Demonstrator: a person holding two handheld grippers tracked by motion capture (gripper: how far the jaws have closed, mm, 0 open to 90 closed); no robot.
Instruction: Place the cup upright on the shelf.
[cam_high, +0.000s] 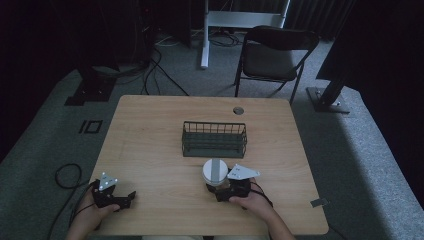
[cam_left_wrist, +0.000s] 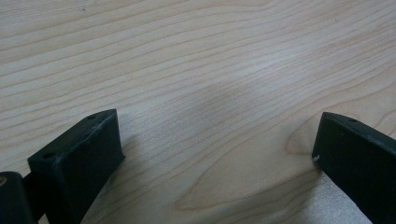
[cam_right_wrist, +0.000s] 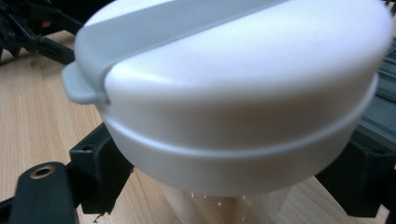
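The right claw (cam_high: 218, 189) grips a white lidded container (cam_high: 215, 171) at six o'clock from the wire basket (cam_high: 214, 139); no label is legible. The left claw (cam_high: 131, 196) rests wide open, empty, on the wooden surface (cam_high: 150, 150).

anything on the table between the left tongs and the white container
No, just bare table lies between the left tongs and the white container, seen in the high view.

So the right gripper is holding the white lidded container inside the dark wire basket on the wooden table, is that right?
Not quite. The right gripper does hold the white round container with the grey-striped lid, but not inside the dark wire basket: the container is in front of the basket, on the person's side, over the light wooden table. The high view shows it.
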